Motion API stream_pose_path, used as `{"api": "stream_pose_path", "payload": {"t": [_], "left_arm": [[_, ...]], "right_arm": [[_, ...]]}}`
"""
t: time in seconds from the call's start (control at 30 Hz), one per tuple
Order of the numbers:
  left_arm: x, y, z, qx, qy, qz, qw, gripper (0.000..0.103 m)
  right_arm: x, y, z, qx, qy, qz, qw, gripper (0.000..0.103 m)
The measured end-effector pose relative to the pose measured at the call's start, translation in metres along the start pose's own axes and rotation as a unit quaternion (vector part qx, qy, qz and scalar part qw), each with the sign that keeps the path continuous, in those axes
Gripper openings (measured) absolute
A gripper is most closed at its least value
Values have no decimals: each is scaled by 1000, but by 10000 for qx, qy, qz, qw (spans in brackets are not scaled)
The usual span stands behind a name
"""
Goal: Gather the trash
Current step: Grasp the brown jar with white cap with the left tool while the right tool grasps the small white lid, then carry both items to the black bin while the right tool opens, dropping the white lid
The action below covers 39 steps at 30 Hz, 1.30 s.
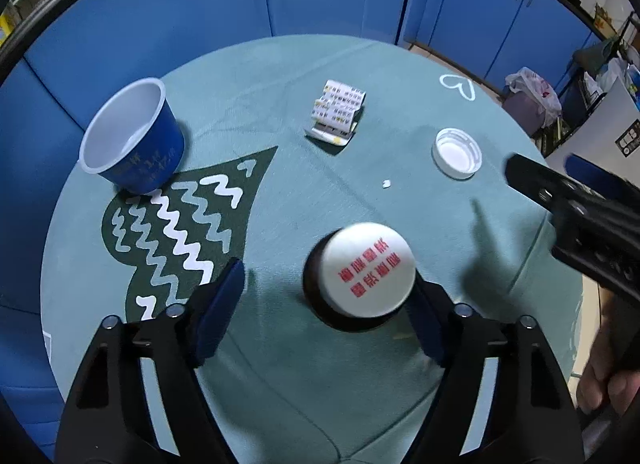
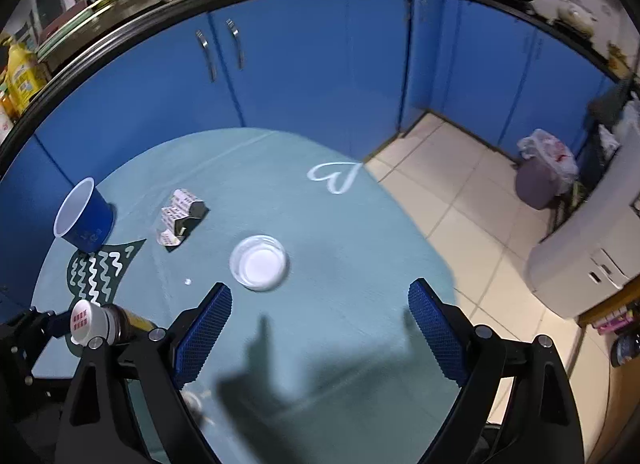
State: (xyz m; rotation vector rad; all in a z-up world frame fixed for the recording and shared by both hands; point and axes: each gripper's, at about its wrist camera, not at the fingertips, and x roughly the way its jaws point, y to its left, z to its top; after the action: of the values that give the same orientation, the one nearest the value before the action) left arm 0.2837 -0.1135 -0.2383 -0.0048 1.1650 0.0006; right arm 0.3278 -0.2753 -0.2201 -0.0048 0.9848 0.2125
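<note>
A dark brown bottle with a white cap printed in red (image 1: 360, 270) stands on the round teal-clothed table (image 1: 280, 384). My left gripper (image 1: 324, 312) reaches down around it, open. The right pad (image 1: 424, 328) is close to the bottle and the left pad (image 1: 224, 304) is well clear. In the right wrist view the bottle (image 2: 100, 324) shows at the lower left. My right gripper (image 2: 320, 324) hangs open over the table, just short of a shallow white lid (image 2: 259, 262) that lies rim up. A blue paper cup (image 1: 132, 135) and a crumpled printed carton (image 1: 338, 111) lie farther off.
A tiny white crumb (image 1: 386, 183) lies between bottle and lid. Blue cabinets (image 2: 300, 63) stand behind the table. Tiled floor (image 2: 460, 203) lies to the right, with a bin lined with a white bag (image 2: 544, 171) and a white appliance (image 2: 580, 264). A hand (image 1: 608, 376) shows at the right edge.
</note>
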Motion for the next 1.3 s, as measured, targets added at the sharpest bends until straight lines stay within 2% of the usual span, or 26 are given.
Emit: {"api": "stream_pose_path", "payload": {"t": [0.17, 0.27, 0.37, 0.5, 0.53, 0.57, 0.6, 0.63, 0.7, 0.93, 1.3], "left_arm": [[9, 20, -3, -106, 189, -88, 9997, 56], [8, 28, -4, -105, 154, -72, 9998, 48], [8, 34, -5, -82, 145, -96, 9998, 46], [8, 37, -5, -65, 130, -114, 9998, 46], [9, 38, -5, -71, 136, -122, 9998, 46], [9, 39, -5, -77, 136, -122, 9998, 46], [8, 40, -4, -84, 139, -125, 9998, 46], [8, 40, -4, -98, 155, -138, 9997, 46], [7, 37, -3, -124, 165, -144, 9997, 46], [-8, 39, -3, -110, 7, -118, 9999, 46], [-50, 21, -17, 113, -343, -131, 9993, 46]], "right_arm": [[23, 18, 4, -256, 182, 81, 9995, 88], [31, 28, 5, -426, 206, 69, 9989, 88], [38, 35, 6, -541, 249, -16, 9982, 87], [43, 41, 5, -683, 327, -117, 9971, 72], [44, 40, 6, -704, 334, -104, 9969, 64], [42, 40, 6, -725, 323, -102, 9968, 61], [41, 41, 6, -709, 354, -40, 9969, 47], [39, 40, 6, -694, 366, -49, 9969, 39], [37, 41, 4, -758, 405, -203, 9961, 39], [14, 38, -7, -648, 373, -253, 9969, 39], [-46, 31, -23, -546, 7, -332, 9980, 39]]}}
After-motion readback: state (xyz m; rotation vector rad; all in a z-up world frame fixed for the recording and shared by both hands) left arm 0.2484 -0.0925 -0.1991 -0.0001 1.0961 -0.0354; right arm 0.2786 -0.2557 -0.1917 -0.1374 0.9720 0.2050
